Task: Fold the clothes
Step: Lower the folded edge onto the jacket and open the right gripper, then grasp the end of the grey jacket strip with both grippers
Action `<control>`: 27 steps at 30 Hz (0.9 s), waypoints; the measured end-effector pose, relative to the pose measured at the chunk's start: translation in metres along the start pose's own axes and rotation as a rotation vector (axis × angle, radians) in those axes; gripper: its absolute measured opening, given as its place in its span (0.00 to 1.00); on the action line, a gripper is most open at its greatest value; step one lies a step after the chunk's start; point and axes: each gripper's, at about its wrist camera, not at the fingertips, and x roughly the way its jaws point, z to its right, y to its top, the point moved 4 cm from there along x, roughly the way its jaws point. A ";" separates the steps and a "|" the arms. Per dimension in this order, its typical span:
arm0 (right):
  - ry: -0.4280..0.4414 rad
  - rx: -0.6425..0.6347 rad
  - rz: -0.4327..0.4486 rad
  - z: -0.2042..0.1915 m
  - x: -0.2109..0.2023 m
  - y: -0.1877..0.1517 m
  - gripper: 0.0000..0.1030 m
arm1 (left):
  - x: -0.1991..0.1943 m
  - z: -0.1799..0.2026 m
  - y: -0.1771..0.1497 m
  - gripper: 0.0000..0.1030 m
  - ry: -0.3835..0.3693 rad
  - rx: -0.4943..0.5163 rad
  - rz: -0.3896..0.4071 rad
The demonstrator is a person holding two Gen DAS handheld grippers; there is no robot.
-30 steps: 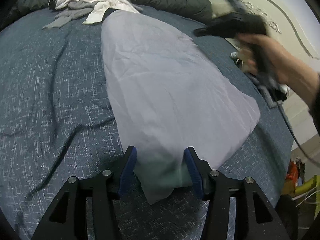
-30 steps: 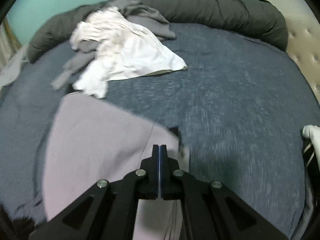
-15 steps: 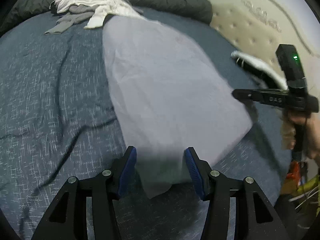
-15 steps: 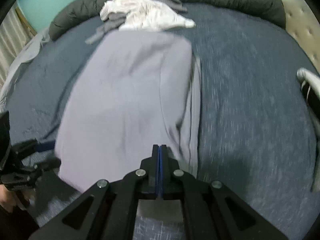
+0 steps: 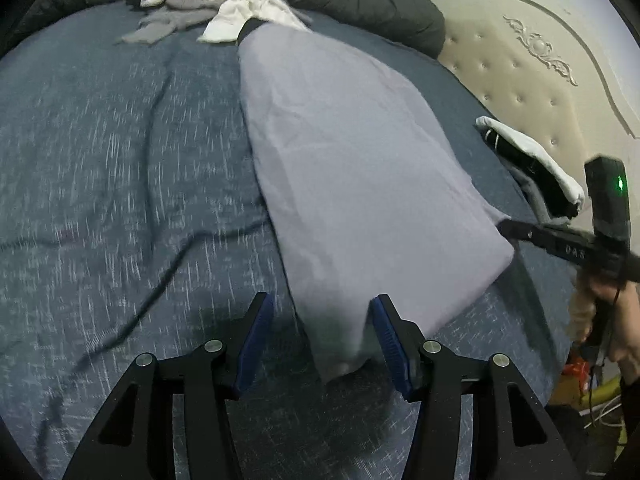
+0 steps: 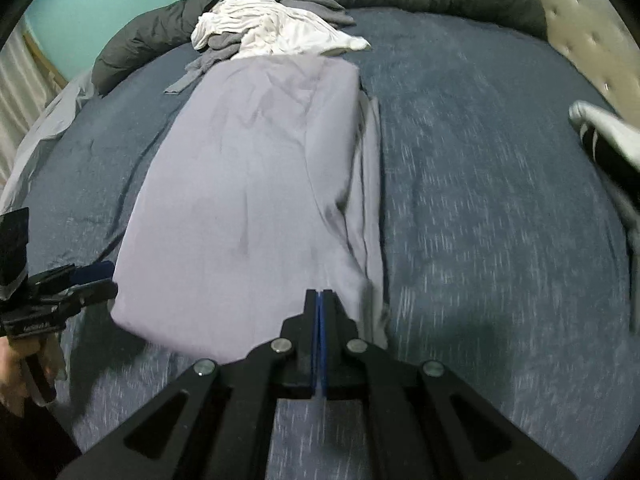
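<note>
Left wrist view: left gripper [image 5: 322,338] is standing parted, a corner of the long lavender folded cloth [image 5: 356,184] between its pads, lying on the blue-flecked bedspread [image 5: 120,184].

Right wrist view: right gripper [image 6: 319,312] is staying fully closed at the cloth's [image 6: 248,200] near edge; whether fabric is pinched, cannot tell.

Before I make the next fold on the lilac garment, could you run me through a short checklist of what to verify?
1. Lilac garment lies flat, lengthwise on the bed: ok.
2. Right edge aligned: not ok, a lower layer sticks out along the right side.
3. Left gripper has the near corner between its fingers: ok, jaws open, the corner lies between them.
4. Right gripper holds the near edge: cannot tell, jaws shut, cloth hidden behind them.
5. Space beyond the garment: not ok, the pile of white and grey clothes touches its far end.
</note>
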 end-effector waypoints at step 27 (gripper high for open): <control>0.252 0.351 0.001 0.044 0.014 -0.030 0.59 | 0.025 -0.007 -0.006 0.70 -0.210 -0.229 -0.064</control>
